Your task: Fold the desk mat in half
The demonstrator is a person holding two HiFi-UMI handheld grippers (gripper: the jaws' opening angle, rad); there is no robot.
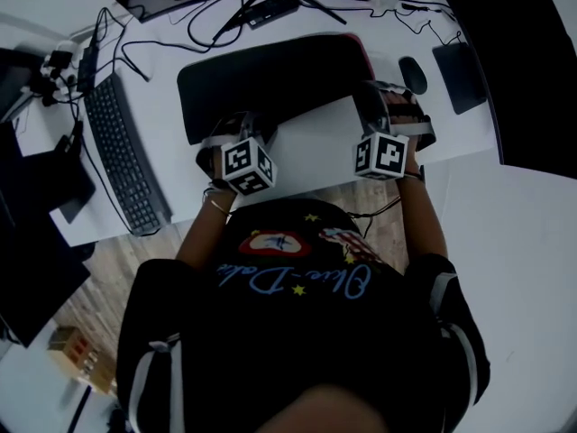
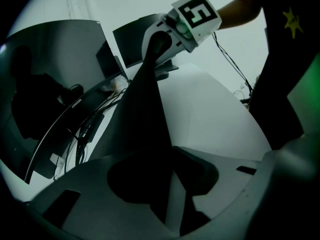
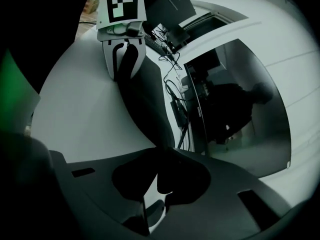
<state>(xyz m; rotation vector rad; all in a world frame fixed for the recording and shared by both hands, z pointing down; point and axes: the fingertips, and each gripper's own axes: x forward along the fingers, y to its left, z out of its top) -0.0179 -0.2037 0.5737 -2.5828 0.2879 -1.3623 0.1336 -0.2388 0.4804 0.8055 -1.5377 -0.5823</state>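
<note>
Mat [image 1: 270, 84] long axis L-R, near edge raised

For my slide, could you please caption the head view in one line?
Left gripper and right gripper pinch the desk mat by its near edge over a white desk.

The desk mat [image 1: 270, 79] is a thin, pliable black sheet with a matt face; the desk [image 1: 311, 150] top is smooth and white. The left gripper [image 2: 172, 151] and right gripper [image 3: 162, 151] have matt grey plastic jaw bodies. The curved monitor [image 3: 235, 99] screen is glossy and reflective, and the floor [image 1: 99, 278] shows wood-grain planks.
</note>
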